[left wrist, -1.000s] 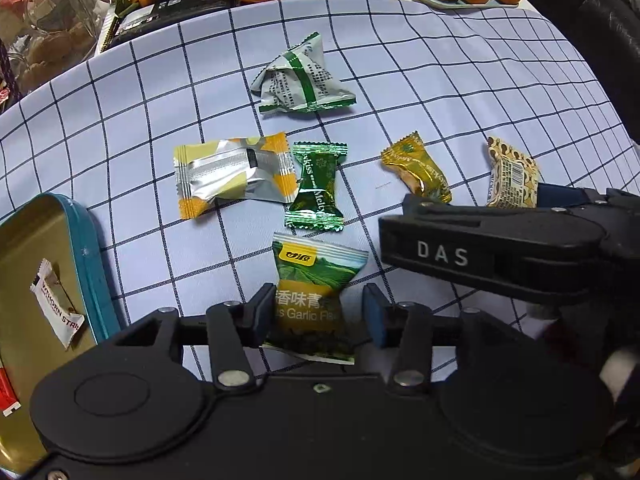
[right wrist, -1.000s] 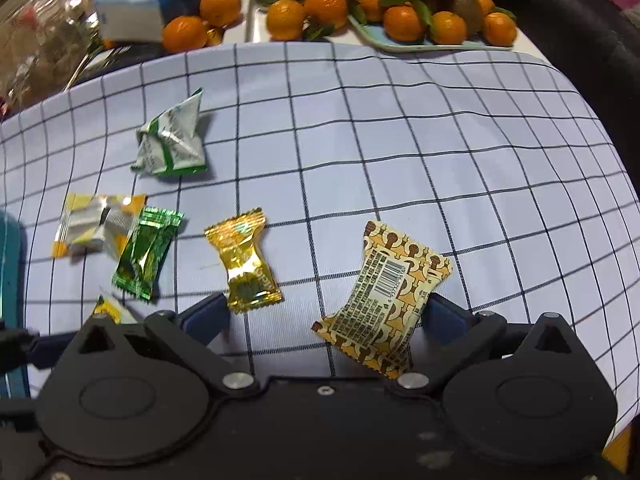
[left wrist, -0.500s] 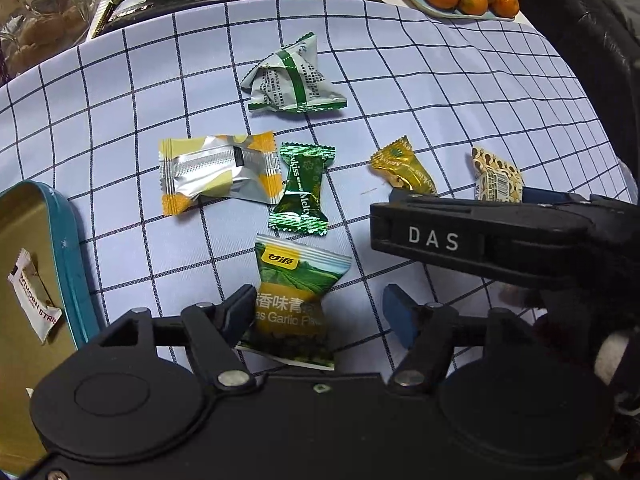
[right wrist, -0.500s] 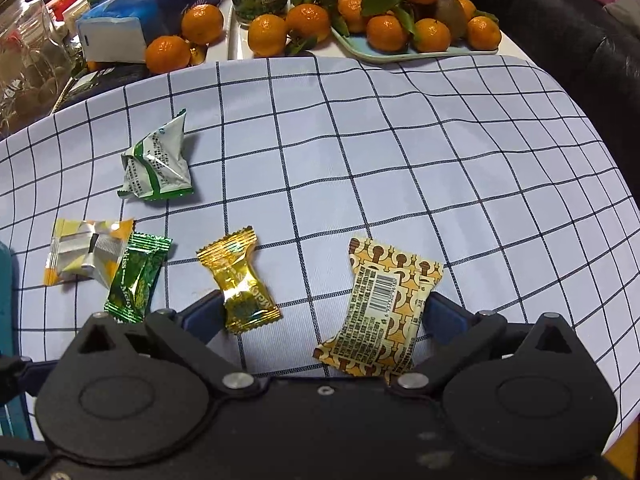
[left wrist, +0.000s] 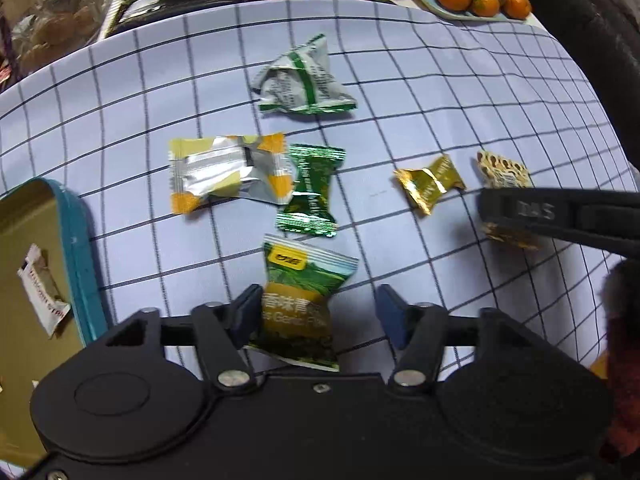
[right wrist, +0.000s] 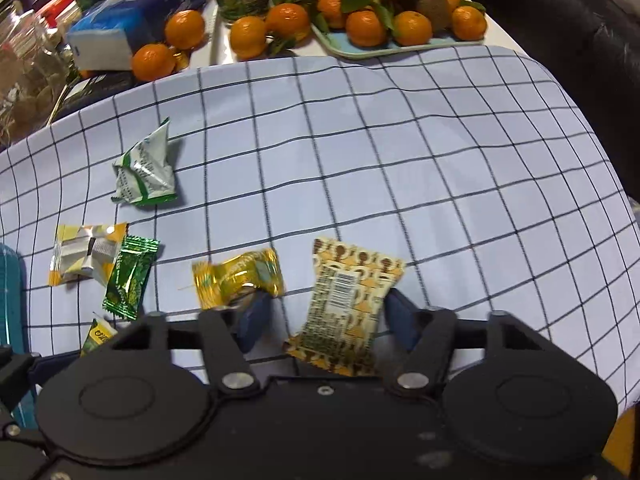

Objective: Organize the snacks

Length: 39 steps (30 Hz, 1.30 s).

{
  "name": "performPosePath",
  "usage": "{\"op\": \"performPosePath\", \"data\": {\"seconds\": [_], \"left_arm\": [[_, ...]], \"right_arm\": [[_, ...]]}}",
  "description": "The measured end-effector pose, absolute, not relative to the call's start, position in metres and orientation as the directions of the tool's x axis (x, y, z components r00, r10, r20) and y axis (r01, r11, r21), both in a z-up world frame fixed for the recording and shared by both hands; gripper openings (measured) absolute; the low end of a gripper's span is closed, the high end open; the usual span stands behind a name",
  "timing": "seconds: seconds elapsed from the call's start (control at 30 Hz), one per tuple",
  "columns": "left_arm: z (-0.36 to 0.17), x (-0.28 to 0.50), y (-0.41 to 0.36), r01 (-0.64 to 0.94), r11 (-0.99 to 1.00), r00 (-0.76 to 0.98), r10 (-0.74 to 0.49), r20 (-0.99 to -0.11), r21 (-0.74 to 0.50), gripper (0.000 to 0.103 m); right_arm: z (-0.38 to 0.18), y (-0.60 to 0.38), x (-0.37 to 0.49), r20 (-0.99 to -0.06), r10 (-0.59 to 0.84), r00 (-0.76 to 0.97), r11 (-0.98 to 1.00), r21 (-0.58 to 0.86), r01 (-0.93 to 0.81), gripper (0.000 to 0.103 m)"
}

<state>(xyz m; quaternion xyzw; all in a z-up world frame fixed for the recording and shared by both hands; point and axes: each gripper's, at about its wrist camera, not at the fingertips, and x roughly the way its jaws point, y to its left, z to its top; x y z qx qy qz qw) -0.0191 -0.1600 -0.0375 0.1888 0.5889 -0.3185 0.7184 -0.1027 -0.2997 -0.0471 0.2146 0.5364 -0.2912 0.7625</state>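
Note:
Several wrapped snacks lie on a blue checked cloth. My left gripper (left wrist: 318, 312) is open around a green garlic-pea packet (left wrist: 302, 300); its left pad touches the packet. Beyond lie a dark green candy (left wrist: 312, 192), a silver-yellow packet (left wrist: 228, 172) and a white-green pouch (left wrist: 300, 80). A teal-rimmed gold tin (left wrist: 80, 256) at left holds a white sachet (left wrist: 42, 290). My right gripper (right wrist: 324, 320) is open around a brown patterned packet (right wrist: 346, 304). Its left finger (right wrist: 252, 320) touches a gold candy (right wrist: 238, 276).
A tray of mandarins (right wrist: 392, 16) with leaves, loose mandarins (right wrist: 184, 28), a blue tissue pack (right wrist: 120, 36) and glass jars (right wrist: 24, 76) stand beyond the cloth's far edge. A dark chair (right wrist: 560, 12) is at the back right.
My left gripper opened wider around the green packet. My right gripper narrowed around the brown packet, and its left finger pushed the gold candy, which turned sideways.

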Motion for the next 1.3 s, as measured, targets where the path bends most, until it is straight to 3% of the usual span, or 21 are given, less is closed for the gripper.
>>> {"op": "performPosePath", "data": {"seconds": [0.03,0.1,0.3,0.47,0.73,1.03,1.3], "left_arm": [[-0.037,-0.015,-0.157,0.666,0.738,0.103,-0.233,-0.967,-0.107,0.049],[-0.035,-0.007,-0.150,0.645,0.753,0.081,-0.239,-0.968,-0.132,0.042],[-0.020,0.003,-0.134,0.604,0.780,0.096,-0.273,-0.957,-0.162,0.040],[0.008,0.009,-0.121,0.605,0.785,0.201,-0.310,-0.929,-0.131,0.040],[0.026,0.040,-0.092,0.496,0.867,0.345,-0.252,-0.904,-0.053,0.040],[0.033,0.080,-0.023,0.290,0.957,0.396,-0.136,-0.908,-0.017,0.040],[0.020,0.108,0.032,0.106,0.993,0.392,0.002,-0.920,0.047,0.040]], "right_arm": [[-0.046,-0.303,-0.105,-0.947,-0.202,0.250,0.737,0.021,0.675,0.036],[-0.045,-0.308,-0.108,-0.957,-0.170,0.234,0.734,0.036,0.678,0.035],[-0.027,-0.313,-0.111,-0.956,-0.161,0.246,0.724,0.055,0.687,0.034],[-0.005,-0.329,-0.108,-0.926,0.011,0.378,0.634,0.299,0.713,0.034],[0.024,-0.284,-0.078,-0.844,0.180,0.506,0.684,0.477,0.552,0.034],[0.052,-0.184,-0.033,-0.815,0.239,0.529,0.840,0.446,0.308,0.034],[0.042,-0.122,-0.009,-0.828,0.266,0.495,0.898,0.399,0.186,0.034]]}}
